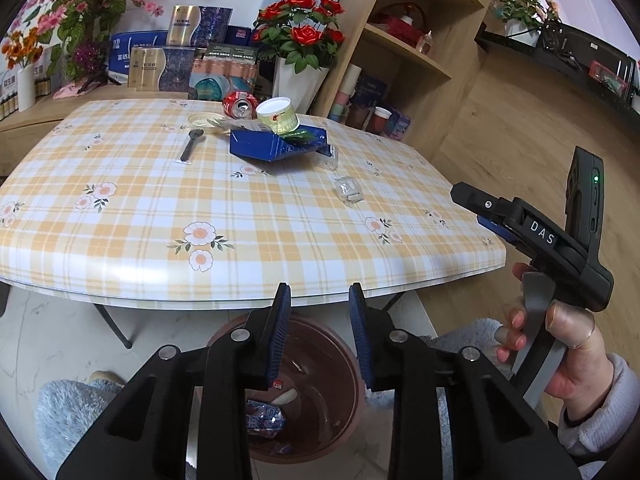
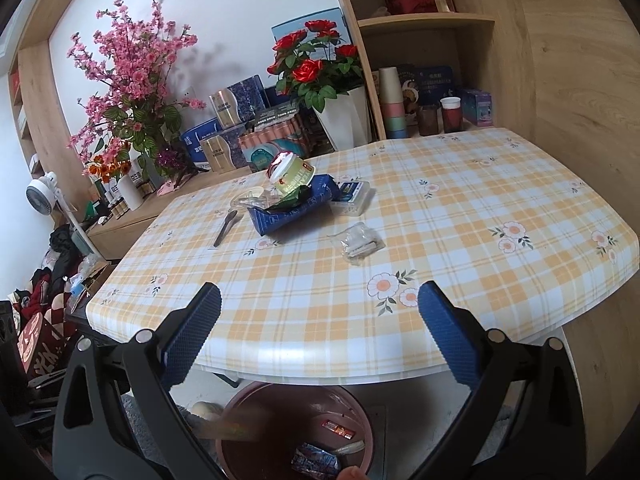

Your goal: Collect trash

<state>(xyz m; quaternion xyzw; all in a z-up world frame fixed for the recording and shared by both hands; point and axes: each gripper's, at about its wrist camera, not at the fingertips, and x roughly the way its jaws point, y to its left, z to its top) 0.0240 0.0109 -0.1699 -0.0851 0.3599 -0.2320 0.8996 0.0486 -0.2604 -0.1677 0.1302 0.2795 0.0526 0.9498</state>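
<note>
With both my left gripper (image 1: 320, 300) and right gripper (image 2: 320, 308) spread and empty over the bin (image 1: 352, 364), I aim for the clear wrapper (image 2: 359, 241) mid-desk, pinching low.

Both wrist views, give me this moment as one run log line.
left gripper: open, empty, above bin | right gripper: wide open, empty | bin: wrappers inside | table: trash remains

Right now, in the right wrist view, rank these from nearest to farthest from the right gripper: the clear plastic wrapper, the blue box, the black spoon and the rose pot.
From the right gripper:
1. Clear plastic wrapper, mid-table, slightly right.
2. Blue box, just beyond it, centre.
3. Black spoon, left of the box, about as far; too close to call against it.
4. Rose pot, behind the table's far edge.
</note>
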